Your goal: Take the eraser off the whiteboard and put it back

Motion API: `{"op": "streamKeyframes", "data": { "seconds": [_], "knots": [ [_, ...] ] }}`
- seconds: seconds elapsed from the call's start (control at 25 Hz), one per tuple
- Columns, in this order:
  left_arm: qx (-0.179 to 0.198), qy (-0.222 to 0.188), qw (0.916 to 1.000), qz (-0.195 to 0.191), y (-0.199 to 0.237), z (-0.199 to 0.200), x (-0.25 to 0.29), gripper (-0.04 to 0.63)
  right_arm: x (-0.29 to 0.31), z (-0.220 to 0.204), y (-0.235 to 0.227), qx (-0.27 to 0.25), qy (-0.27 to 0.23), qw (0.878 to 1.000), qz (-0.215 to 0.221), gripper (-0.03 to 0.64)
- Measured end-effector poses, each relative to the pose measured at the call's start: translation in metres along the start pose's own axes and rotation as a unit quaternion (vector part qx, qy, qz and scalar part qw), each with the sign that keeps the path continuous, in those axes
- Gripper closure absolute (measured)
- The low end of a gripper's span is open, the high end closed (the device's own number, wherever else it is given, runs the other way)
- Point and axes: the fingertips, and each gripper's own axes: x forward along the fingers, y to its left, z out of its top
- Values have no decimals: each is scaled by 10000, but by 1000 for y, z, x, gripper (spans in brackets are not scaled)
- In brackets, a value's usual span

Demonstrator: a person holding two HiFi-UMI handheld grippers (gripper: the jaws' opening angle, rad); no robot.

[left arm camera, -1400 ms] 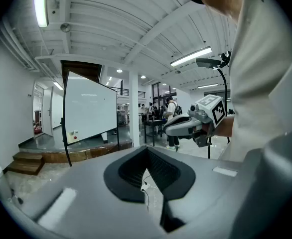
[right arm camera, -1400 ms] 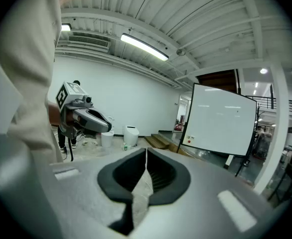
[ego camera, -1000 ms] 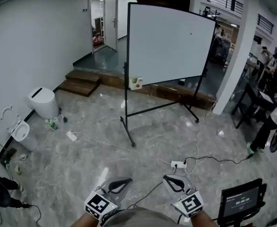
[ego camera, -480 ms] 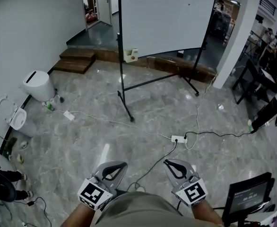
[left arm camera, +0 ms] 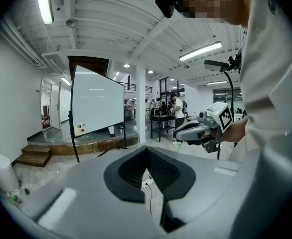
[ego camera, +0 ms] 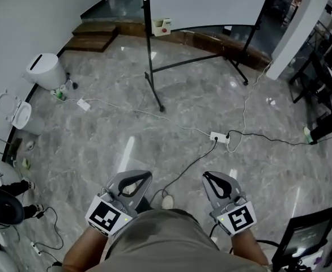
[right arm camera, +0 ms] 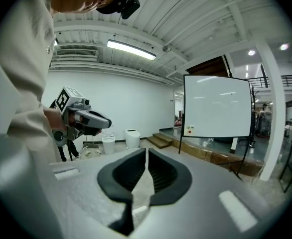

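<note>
Holding the left claw (ego camera: 145, 175) and right claw (ego camera: 209, 178) low at the bottom of the frame, both pinched shut on nothing — sensible, I judge, since the eraser (ego camera: 162, 26) sits well apart at the whiteboard's (ego camera: 211, 4) lower-left corner, top of frame.

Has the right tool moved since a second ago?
Yes: the right tool has dropped back toward the person, widening its gap from the power strip on the floor.
</note>
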Motion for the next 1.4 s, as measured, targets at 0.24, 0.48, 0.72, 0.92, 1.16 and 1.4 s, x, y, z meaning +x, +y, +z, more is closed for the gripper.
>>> {"op": "streamKeyframes", "data": {
  "seconds": [0.24,0.48,0.72,0.92,1.16,1.4],
  "knots": [
    [23,62,10000,9,23,0,13,589,21,1,-16,148,-13,9999,-42,606],
    [4,-65,9999,-108,74,3,42,589,74,-2,-35,139,125,9998,-37,606],
    [-88,-277,9992,-261,147,17,73,589,139,23,-68,34,207,9997,-158,606],
    [-19,-338,9987,-379,214,28,93,589,207,48,-93,-100,270,9993,-254,606],
    [74,-396,9978,-533,291,29,107,589,282,70,-114,-145,327,9985,-417,606],
    [31,-409,9973,-612,351,30,119,589,343,88,-137,-197,282,9973,-656,606]
  ]
}}
